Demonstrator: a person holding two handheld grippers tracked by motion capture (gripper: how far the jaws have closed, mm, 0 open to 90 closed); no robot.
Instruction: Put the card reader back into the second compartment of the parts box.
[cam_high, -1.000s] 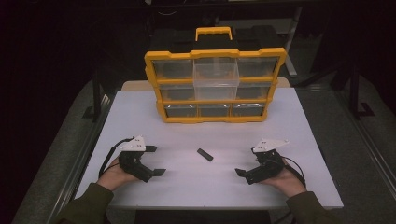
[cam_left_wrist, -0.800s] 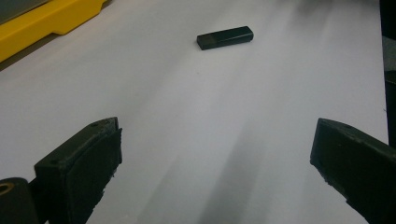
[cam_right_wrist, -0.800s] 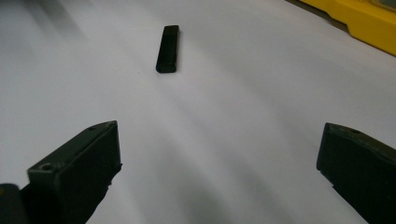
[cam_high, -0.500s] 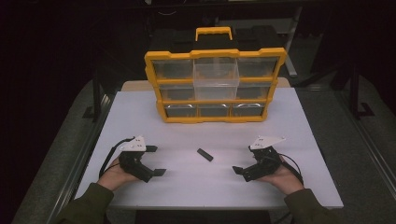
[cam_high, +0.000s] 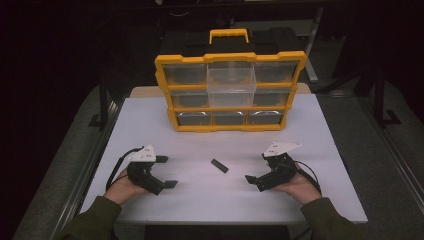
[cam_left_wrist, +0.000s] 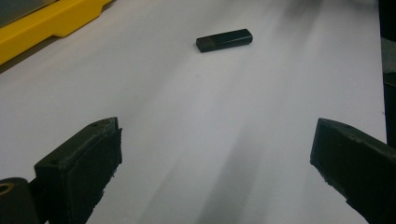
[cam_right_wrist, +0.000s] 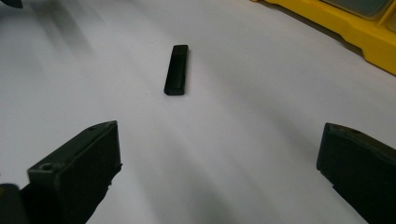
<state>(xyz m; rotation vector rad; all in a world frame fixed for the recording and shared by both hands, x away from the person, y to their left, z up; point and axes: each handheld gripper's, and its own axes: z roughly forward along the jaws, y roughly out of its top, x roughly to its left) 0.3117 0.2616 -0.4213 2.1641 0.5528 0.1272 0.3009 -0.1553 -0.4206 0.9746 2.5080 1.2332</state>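
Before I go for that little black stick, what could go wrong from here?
1. The black stick lies flat and thin on the white table, so jaws closing from above may skid it away instead of gripping it.
2. It sits between the left gripper and the right gripper, both open; reaching with both could make them collide.

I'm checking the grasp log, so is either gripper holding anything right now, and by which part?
Nothing is held. The left gripper and right gripper are both open, apart from the small black bar lying on the table.
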